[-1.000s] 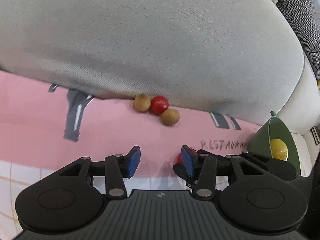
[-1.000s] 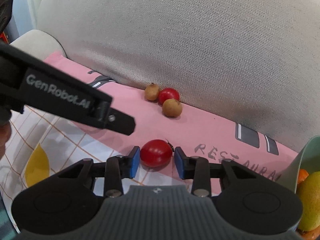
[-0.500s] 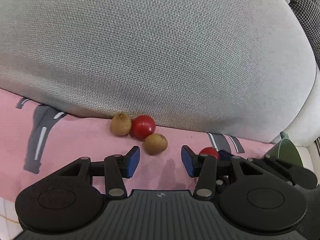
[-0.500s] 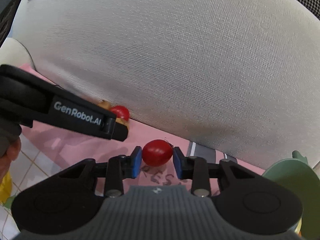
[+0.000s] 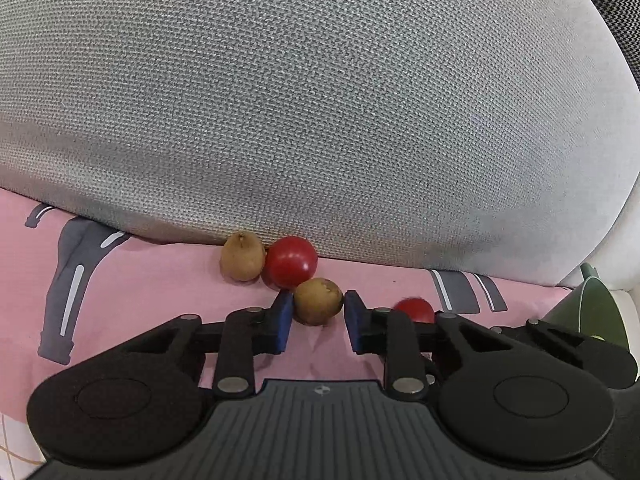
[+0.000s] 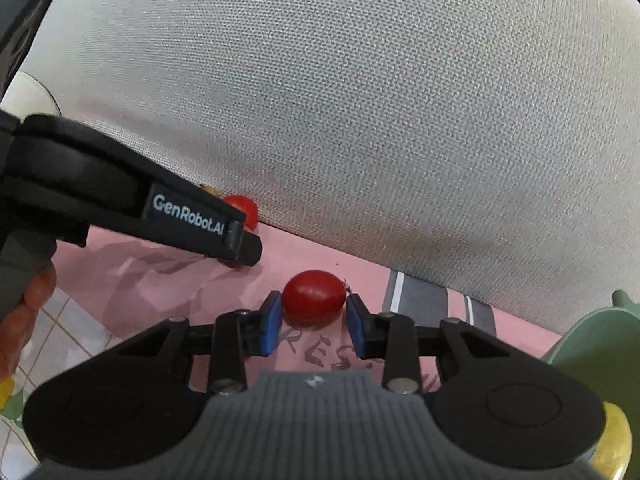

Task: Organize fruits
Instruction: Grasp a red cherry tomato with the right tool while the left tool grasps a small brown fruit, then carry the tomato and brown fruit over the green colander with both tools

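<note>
In the left wrist view my left gripper (image 5: 316,322) is open, its blue pads on either side of a brown longan-like fruit (image 5: 319,301) lying on the pink cloth (image 5: 152,292). Just beyond lie a red tomato (image 5: 291,262) and a second brown fruit (image 5: 242,256), against the grey cushion (image 5: 320,100). In the right wrist view my right gripper (image 6: 313,322) is shut on a red cherry tomato (image 6: 314,298), held above the cloth. That tomato also shows in the left wrist view (image 5: 414,309). The left gripper's body (image 6: 160,208) crosses the right view.
A green bowl (image 6: 596,356) stands at the right, also in the left wrist view (image 5: 588,312), with yellow fruit (image 6: 616,436) by it. The big grey cushion rises directly behind the fruits. A white grid-patterned cloth (image 6: 72,332) lies to the left.
My left gripper moved forward, so the near brown fruit now lies between its pads. My right gripper lifted the cherry tomato and carried it forward and right.
</note>
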Demonstrator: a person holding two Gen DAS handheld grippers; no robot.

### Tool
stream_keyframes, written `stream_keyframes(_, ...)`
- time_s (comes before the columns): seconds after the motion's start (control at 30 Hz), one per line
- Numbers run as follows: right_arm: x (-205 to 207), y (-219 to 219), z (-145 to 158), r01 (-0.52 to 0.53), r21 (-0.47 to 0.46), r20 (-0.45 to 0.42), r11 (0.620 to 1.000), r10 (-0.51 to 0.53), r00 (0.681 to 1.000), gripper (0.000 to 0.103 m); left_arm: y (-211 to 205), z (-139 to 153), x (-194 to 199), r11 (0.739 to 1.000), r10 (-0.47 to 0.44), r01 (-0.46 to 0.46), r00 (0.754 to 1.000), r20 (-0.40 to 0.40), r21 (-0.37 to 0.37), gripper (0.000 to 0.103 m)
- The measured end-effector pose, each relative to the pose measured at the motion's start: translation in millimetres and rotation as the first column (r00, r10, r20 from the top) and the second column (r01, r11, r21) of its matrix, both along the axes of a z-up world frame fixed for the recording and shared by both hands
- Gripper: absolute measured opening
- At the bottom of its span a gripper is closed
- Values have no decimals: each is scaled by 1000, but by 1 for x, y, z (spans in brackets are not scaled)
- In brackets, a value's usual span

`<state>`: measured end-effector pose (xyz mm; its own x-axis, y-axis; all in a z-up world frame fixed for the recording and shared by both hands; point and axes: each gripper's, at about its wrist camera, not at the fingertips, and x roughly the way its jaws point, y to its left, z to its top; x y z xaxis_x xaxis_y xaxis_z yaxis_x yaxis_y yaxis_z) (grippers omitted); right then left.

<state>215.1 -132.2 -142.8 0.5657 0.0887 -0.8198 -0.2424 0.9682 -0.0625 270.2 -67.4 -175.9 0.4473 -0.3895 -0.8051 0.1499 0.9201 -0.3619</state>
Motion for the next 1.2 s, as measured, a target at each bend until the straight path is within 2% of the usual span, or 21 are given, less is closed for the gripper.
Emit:
stream_keyframes(0.03,0,0,0,-1,0,0,1000,1,1000,31,0,0,-1,1000,3,-3,1000,1,2,30)
stream_keyframes(0.2,0,2,5,-17,-6,4,1000,17,1000,13,10,9,-7,1000,12,-12,1000,10,-10,30)
stream_keyframes(0.33,-3,3,15,-29,-4,12,1000,29,1000,7,16,20,-15,1000,19,-19,1000,16,-16,30)
stream_keyframes(0.43,-6,2,19,-33,-1,12,999,33,999,6,18,28,-22,1000,18,-18,999,28,-9,30)
stream_keyframes(0.67,-1,-2,16,-20,5,14,1000,20,1000,12,45,34,-27,996,83,-83,996,25,-22,30)
stream_keyframes(0.8,5,-3,17,-8,13,28,1000,8,1000,30,56,32,-23,994,104,-103,994,29,-36,30)
stream_keyframes(0.83,7,-3,16,-2,17,30,1000,2,1000,31,58,30,-22,993,110,-109,994,26,-38,30)
stream_keyframes(1.07,26,-2,2,11,39,9,999,-11,1000,31,60,14,-15,994,110,-110,994,5,-23,30)
stream_keyframes(1.2,35,0,-5,4,95,0,995,-4,1000,32,61,3,-13,994,106,-106,994,-11,-15,30)
